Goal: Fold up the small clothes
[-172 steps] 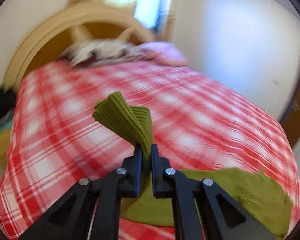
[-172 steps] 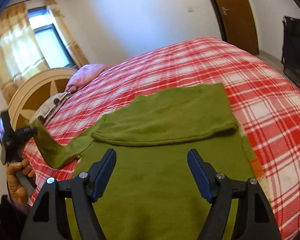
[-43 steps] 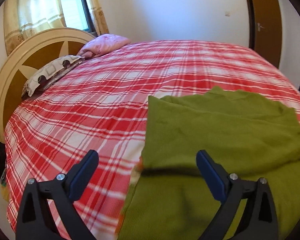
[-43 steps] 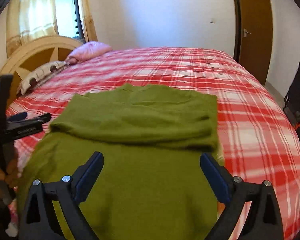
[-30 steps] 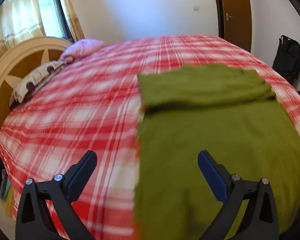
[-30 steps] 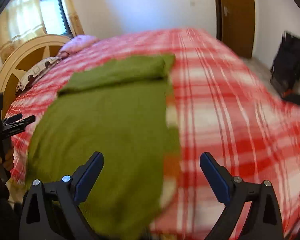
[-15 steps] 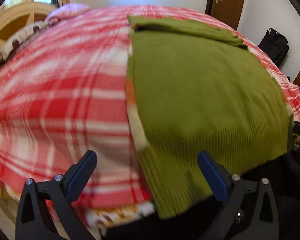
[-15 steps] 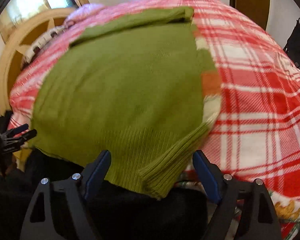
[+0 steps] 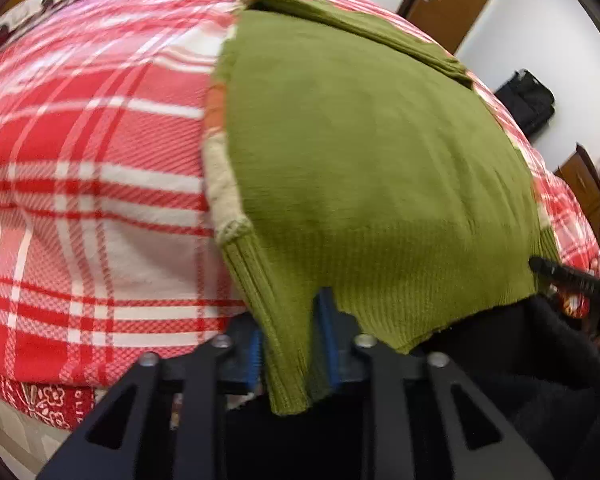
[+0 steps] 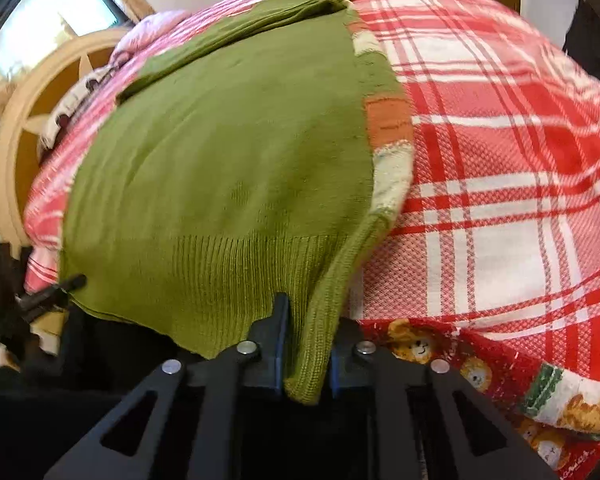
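Green knit, a sweater (image 9: 360, 152) with its sleeves already folded across the far end, is spread flat on the red plaid bedspread (image 9: 80, 152), its long axis running straight away from both cameras toward the headboard (image 10: 16, 128). Its ribbed hem (image 9: 284, 320) hangs over the near edge of the bed, and this edge is what the coming fold is judged to turn on. The left hand-held gripper (image 9: 290, 344) is closing on the hem's left corner, with the ribbing seen bunched between its blue pads; the right hand-held gripper (image 10: 306, 344) is closing likewise on the right corner (image 10: 316, 340), cloth pinched between its jaws. Each corner is met by the nearer hand, so the hem is stretched between the two. Open bedspread is seen to either side and beyond the folded sleeves (image 10: 236, 28), so room for carrying the hem forward over the body appears ample. Care is judged necessary that both corners be lifted evenly, since the hem droops between them.
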Demonstrator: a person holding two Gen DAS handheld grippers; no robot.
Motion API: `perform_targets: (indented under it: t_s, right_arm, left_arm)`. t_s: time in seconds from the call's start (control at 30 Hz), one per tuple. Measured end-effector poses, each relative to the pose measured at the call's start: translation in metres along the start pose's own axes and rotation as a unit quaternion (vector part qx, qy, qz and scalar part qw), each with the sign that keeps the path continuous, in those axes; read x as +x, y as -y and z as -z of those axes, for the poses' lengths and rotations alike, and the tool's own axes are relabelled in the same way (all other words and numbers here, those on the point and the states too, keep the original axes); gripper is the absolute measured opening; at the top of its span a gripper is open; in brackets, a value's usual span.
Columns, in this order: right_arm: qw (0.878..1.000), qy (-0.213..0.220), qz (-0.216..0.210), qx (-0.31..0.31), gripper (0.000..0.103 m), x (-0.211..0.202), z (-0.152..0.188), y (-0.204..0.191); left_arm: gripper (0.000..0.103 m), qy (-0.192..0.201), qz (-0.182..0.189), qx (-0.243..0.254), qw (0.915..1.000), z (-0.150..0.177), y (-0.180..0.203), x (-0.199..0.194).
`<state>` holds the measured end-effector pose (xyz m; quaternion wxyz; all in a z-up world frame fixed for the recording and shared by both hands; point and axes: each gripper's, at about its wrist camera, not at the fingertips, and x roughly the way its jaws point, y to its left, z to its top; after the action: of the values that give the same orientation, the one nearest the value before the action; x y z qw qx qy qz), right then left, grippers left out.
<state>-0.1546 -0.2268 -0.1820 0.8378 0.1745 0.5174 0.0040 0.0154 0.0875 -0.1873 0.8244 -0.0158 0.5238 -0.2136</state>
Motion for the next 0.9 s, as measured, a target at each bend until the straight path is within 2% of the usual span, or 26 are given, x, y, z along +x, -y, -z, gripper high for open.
perform_targets:
  t_s: [0.1, 0.3, 0.43, 0.57, 0.63, 0.7, 0.77, 0.83, 0.87, 0.9]
  right_arm:
    - [0.998, 0.002, -0.053, 0.018, 0.009, -0.009, -0.002, 0.001]
    - [0.987, 0.049, -0.151, 0.035, 0.007, -0.050, -0.032, -0.002]
    - [0.977, 0.083, -0.190, 0.041, 0.007, -0.064, -0.076, -0.006]
    - [0.976, 0.104, -0.186, 0.051, 0.007, -0.050, -0.130, -0.009]
    - [0.976, 0.104, -0.181, 0.055, 0.007, -0.034, -0.148, -0.002]
    - [0.979, 0.107, -0.164, 0.053, 0.007, -0.016, -0.165, 0.004]
    - [0.980, 0.114, -0.150, 0.066, 0.007, -0.002, -0.176, 0.012]
    - [0.976, 0.104, -0.170, 0.086, 0.009, 0.011, -0.182, 0.019]
    - [0.973, 0.099, -0.185, 0.094, 0.012, 0.014, -0.184, 0.022]
    - [0.969, 0.101, -0.204, 0.096, 0.024, 0.013, -0.185, 0.023]
  left_arm:
    - [0.008, 0.005, 0.002, 0.011, 0.9999, 0.002, 0.009, -0.001]
    - [0.007, 0.033, 0.032, 0.002, 0.9990, -0.017, 0.007, -0.024]
    - [0.007, 0.063, 0.068, -0.019, 0.9955, -0.058, 0.008, -0.046]
    - [0.007, 0.081, 0.084, -0.051, 0.9919, -0.109, 0.001, -0.053]
    - [0.007, 0.088, 0.067, -0.054, 0.9924, -0.126, -0.004, -0.049]
    - [0.008, 0.089, 0.030, -0.058, 0.9939, -0.144, -0.019, -0.042]
    - [0.013, 0.077, 0.002, -0.060, 0.9952, -0.161, -0.026, -0.026]
    - [0.016, 0.071, -0.034, -0.062, 0.9950, -0.174, -0.030, -0.011]
    - [0.021, 0.068, -0.051, -0.063, 0.9944, -0.180, -0.034, -0.008]
    - [0.033, 0.067, -0.055, -0.065, 0.9941, -0.183, -0.037, -0.007]
